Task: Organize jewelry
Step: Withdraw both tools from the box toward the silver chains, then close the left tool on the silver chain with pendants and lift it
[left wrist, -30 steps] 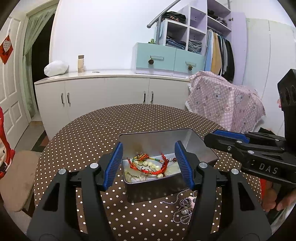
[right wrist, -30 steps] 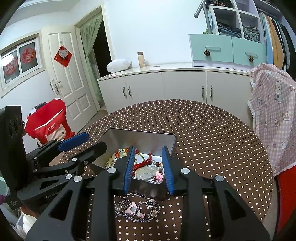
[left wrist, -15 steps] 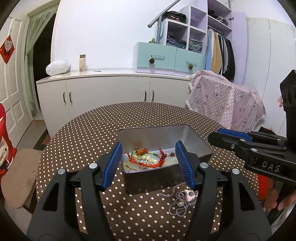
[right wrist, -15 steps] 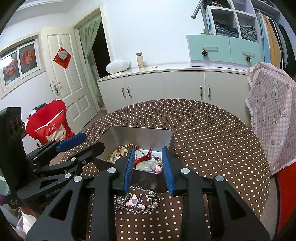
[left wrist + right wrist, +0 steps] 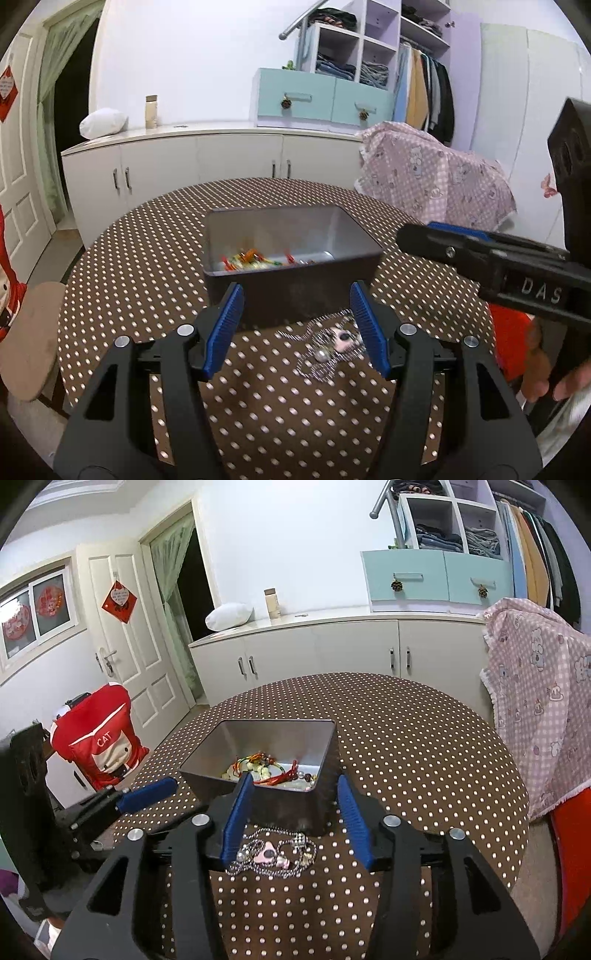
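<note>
We see both grippers gaping, empty, right gripper (image 5: 295,823) straddling silver bead-chain necklace (image 5: 273,854), left gripper (image 5: 295,328) facing grey metal tin (image 5: 291,254), right view alone showing red cat-print chair cover (image 5: 98,738).

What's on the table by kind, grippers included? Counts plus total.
Metal box: 1
Pile of chain jewelry outside the box: 1
Grippers, both open: 2, left gripper, right gripper
Total: 4

A home bedroom. An open wardrobe of hanging clothes (image 5: 424,92) stands at two o'clock, beside white shelf cubbies of folded garments (image 5: 447,535). A long white cabinet (image 5: 332,653) runs behind the round brown polka-dot table (image 5: 406,746).
</note>
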{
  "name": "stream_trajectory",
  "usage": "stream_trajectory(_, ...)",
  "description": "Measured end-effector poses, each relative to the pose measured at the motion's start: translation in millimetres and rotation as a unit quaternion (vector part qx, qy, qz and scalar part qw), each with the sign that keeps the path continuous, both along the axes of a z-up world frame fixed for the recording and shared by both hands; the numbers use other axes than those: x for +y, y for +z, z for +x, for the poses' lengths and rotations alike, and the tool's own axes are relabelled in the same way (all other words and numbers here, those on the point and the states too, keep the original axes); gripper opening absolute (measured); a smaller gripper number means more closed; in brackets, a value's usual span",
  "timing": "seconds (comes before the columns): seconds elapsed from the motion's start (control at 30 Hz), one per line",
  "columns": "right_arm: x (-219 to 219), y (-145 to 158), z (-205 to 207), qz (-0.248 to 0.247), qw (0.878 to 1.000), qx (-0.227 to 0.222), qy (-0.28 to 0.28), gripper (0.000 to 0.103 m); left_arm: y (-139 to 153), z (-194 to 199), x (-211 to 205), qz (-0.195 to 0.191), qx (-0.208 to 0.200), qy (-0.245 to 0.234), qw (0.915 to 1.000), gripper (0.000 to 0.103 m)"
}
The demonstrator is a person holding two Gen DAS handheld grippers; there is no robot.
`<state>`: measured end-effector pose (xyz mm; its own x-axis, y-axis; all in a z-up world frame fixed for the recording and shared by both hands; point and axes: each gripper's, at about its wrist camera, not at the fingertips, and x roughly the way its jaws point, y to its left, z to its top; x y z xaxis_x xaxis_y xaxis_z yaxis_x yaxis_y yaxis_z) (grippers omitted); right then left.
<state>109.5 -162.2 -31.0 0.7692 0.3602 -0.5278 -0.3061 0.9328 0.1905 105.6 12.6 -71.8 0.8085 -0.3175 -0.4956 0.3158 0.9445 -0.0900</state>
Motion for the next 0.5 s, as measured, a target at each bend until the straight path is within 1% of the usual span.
stream_trajectory(0.17,-3.6,-0.6,-8.6,0.0,1.0,0.0,-0.007,0.052,-7.0,-9.1,-6.4,-0.003,0.011,-0.009,0.9999,0.06)
stream_trajectory(0.2,-5.3,-1.5,-10.0,0.001,1.0,0.001,-0.009,0.055,-8.0,-10.2,-8.3,-0.002,0.013,-0.01,0.9999,0.06)
stream_trajectory(0.33,-10.6,-9.3,-17.0,0.001,1.0,0.01,-0.02,0.063,-13.7,-15.3,-13.4,0.001,0.02,-0.012,0.9997,0.06)
stream_trajectory(0.47,-16.4,-18.7,-22.6,0.003,1.0,0.019,-0.021,0.067,-20.1,-16.6,-17.9,-0.005,0.03,-0.016,0.9994,0.06)
stream_trajectory(0.5,-17.4,-20.3,-24.2,0.003,1.0,0.021,-0.022,0.069,-22.1,-17.0,-19.6,-0.004,0.032,-0.021,0.9993,0.056)
